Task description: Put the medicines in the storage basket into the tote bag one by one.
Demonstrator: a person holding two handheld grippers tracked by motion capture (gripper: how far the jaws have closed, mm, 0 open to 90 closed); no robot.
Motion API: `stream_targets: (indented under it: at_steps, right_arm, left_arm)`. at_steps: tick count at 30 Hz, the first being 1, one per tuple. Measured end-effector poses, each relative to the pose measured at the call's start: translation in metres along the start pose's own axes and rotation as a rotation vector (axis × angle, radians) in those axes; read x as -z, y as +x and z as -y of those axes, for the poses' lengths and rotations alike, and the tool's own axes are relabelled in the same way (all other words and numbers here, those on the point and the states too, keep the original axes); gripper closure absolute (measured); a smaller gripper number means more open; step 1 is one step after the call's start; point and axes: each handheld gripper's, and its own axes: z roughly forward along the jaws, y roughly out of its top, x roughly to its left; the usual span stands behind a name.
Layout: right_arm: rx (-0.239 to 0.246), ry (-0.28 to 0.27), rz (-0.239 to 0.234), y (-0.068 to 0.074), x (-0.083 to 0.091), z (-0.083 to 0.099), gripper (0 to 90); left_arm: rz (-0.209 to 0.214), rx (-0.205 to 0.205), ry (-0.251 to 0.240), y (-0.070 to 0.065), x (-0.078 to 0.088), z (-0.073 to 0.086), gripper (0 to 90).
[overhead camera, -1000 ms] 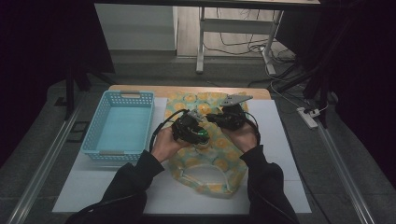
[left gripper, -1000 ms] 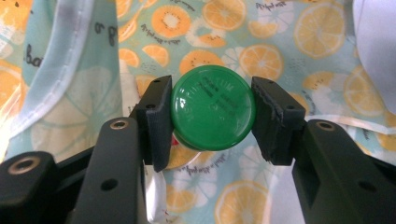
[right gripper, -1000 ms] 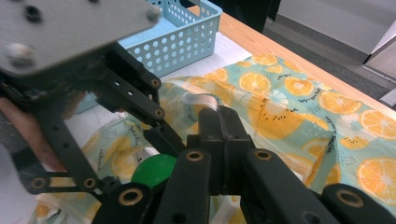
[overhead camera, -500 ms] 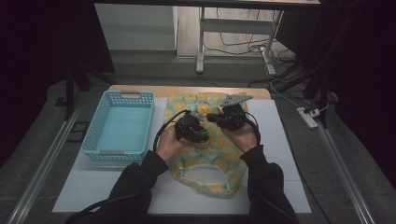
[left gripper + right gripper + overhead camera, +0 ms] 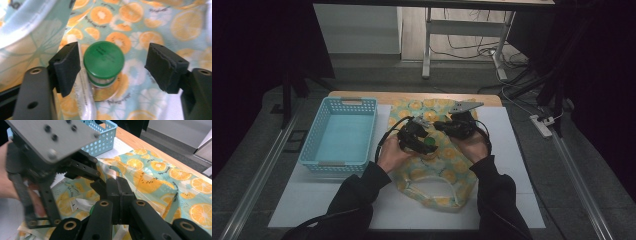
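Now left hand-held gripper [image 5: 112, 67] jaws have just opened, flanking green-capped bottle [image 5: 103, 60].

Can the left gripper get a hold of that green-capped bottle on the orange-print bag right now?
Probably yes. The left gripper stands open, its jaws having just been opening, with the green-capped bottle between them: one pad close beside the cap, the other clear. Nothing lies between them but the orange-print bag underneath.

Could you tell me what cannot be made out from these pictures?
- Bottle below its green cap: its body is hidden by the cap in the left gripper view.
- Whether the right gripper pinches the orange-print bag: its shut jaws cover the spot.
- Print on the cap: blurred.
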Motion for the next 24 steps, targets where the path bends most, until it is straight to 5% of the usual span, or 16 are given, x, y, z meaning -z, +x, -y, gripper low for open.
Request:
stream_targets:
  at_steps: [16,24]
  right_arm:
    - [0.007,0.007,-0.005,0.002,-0.001,0.0,90.0]
    - [0.01,0.007,-0.005,0.003,-0.001,-0.001,90.0]
  left_arm:
    - [0.096,0.014,-0.038,-0.016,0.029,0.023,0.0]
    - [0.119,0.003,-0.042,-0.023,0.034,0.04,0.0]
